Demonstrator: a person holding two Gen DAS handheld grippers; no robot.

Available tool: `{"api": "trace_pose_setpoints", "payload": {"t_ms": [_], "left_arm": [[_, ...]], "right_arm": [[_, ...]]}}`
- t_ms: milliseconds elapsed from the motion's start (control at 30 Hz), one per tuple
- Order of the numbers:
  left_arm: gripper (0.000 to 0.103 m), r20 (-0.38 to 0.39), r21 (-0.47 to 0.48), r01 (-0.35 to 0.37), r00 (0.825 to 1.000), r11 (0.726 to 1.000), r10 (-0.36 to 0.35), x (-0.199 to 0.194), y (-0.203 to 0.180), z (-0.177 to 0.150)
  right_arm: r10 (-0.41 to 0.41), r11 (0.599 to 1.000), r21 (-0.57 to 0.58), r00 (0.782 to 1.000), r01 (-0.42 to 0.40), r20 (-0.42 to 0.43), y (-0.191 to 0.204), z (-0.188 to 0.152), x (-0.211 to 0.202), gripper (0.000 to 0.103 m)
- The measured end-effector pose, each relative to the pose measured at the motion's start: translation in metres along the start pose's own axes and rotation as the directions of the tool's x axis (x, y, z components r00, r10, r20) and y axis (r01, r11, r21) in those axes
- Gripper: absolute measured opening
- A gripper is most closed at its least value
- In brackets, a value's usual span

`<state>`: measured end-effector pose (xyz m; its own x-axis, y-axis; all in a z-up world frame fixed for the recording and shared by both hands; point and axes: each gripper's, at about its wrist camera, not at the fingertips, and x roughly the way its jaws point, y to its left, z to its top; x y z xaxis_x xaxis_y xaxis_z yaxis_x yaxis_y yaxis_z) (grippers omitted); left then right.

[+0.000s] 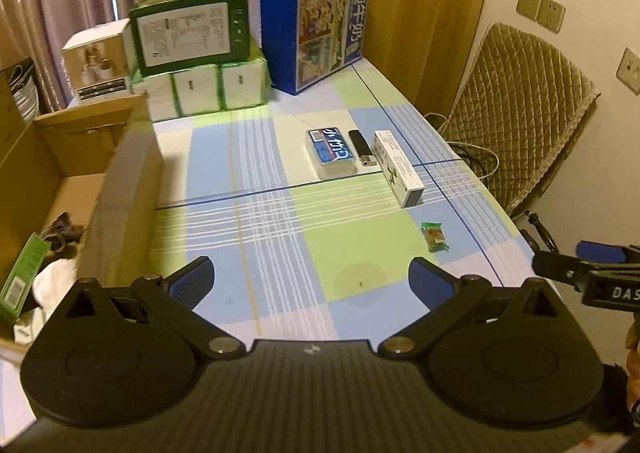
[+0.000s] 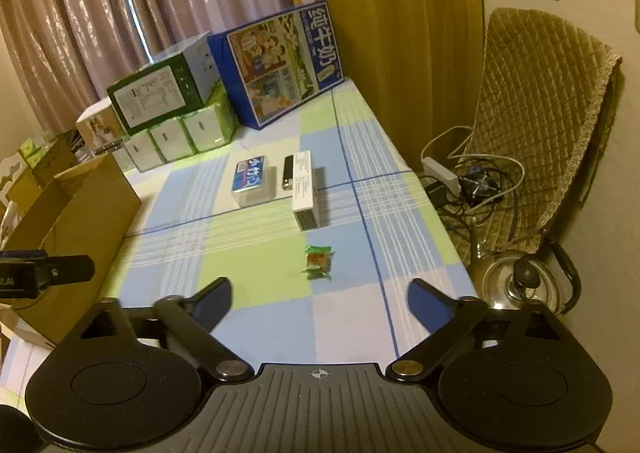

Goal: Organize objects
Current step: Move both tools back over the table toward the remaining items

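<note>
Both tools, the left tool (image 1: 311, 277) and the right tool (image 2: 320, 299), hover spread wide and empty above the tabletop (image 2: 348, 333). Nearest lies a snack packet (image 2: 318, 261) (light, crinkly, best pinched across its middle). Farther off sits a stiff white carton (image 2: 306, 189).

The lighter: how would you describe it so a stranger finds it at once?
On the checked tablecloth, three things lie side by side past the middle. The lighter is the slim black stick with a metal end, lying between the clear blue-labelled case and the long white carton.
</note>
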<state>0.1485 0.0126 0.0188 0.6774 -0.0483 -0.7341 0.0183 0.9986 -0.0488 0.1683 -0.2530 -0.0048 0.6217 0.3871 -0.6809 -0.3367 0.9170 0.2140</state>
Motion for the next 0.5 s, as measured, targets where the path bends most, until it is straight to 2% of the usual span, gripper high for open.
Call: {"api": "trace_pose_setpoints", "payload": {"t_ms": [167, 333, 500], "left_arm": [[0.101, 0.004, 0.019, 0.001, 1.0, 1.0, -0.001, 0.028, -0.011, 0.008], [0.101, -0.001, 0.01, -0.001, 1.0, 1.0, 0.001, 0.062, -0.014, 0.013], [0.101, -0.017, -0.016, 0.0, 1.0, 1.0, 0.0, 0.094, -0.009, 0.016]], "right_arm": [[0.002, 1.0, -0.007, 1.0, -0.002, -0.012, -0.004, 0.003, 0.033, 0.076], [0.013, 1.0, 0.017, 0.999, -0.013, -0.042, -0.004, 0.008, 0.074, 0.06], [0.009, 1.0, -0.029, 0.998, -0.011, -0.061, 0.004, 0.011, 0.115, 0.051]]}}
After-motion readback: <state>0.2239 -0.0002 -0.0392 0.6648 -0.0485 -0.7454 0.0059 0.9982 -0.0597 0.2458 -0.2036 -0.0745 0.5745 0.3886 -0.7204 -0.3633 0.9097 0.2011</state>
